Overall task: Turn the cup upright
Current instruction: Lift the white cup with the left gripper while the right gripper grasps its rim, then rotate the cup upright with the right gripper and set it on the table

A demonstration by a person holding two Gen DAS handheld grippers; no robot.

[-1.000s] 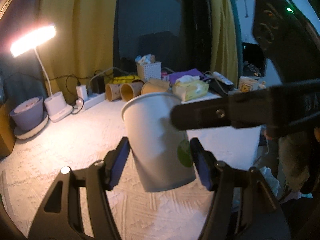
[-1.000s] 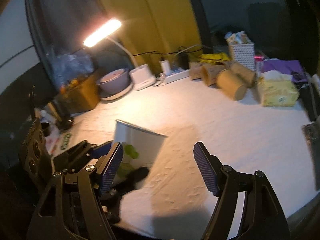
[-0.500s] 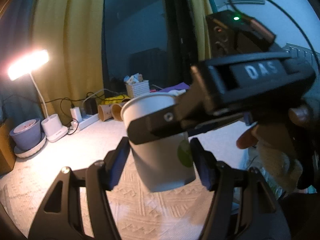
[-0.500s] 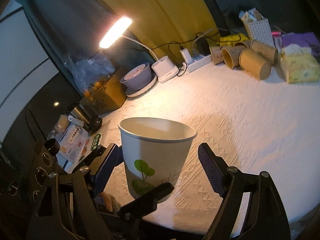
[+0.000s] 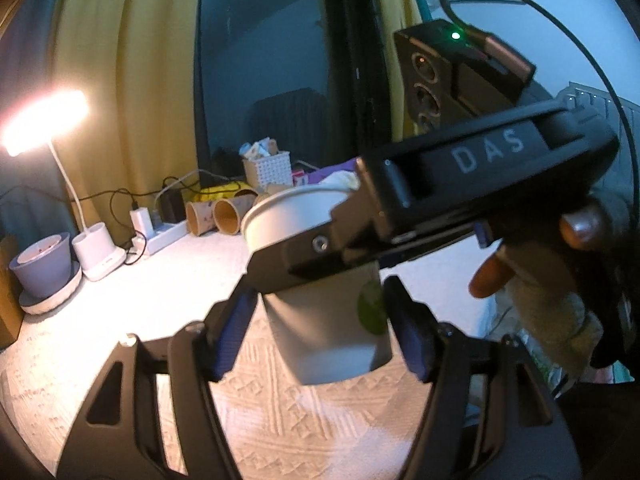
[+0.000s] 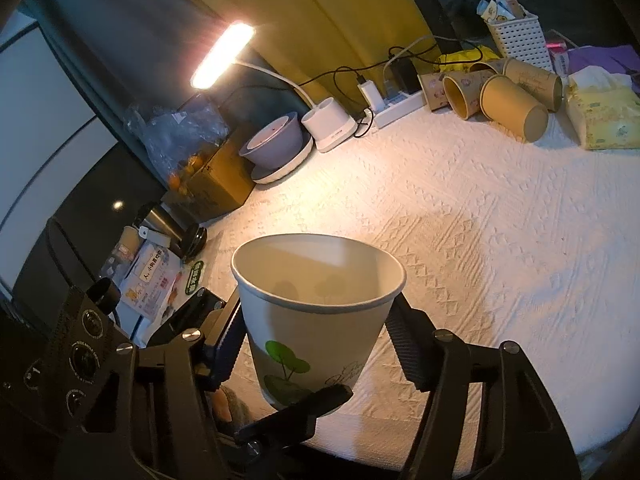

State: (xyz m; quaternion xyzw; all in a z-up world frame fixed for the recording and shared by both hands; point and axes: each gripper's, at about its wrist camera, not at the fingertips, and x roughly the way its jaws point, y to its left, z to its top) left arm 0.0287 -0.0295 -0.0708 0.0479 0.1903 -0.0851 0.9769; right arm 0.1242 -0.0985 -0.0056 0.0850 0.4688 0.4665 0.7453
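Cup [image 6: 316,320] hangs in the air above the white textured bench [image 6: 500,240], mouth up and long axis close to vertical, leaning only a little, so the flip looks done and what remains, in my judgement, is a straight lowering onto the cloth. Largest first: the bench spreads out ahead and below, with a lit lamp [image 6: 222,56], a grey bowl [image 6: 274,140] and some brown cups [image 6: 512,104] lying on their sides along its far edge, well apart from the work. Both tools crowd the cup. In the right wrist view the right tool [image 6: 316,340] has a finger pressed against each side of the wall just under the rim, so it appears clamped on the cup. The left tool [image 5: 320,320] sits lower, its blue pads beside the cup's lower half; whether they press or merely flank it I cannot tell. The right tool crosses the upper part of the cup in the left view. The cup's base points straight down at bare cloth, so the move turns on keeping that axis vertical while descending.
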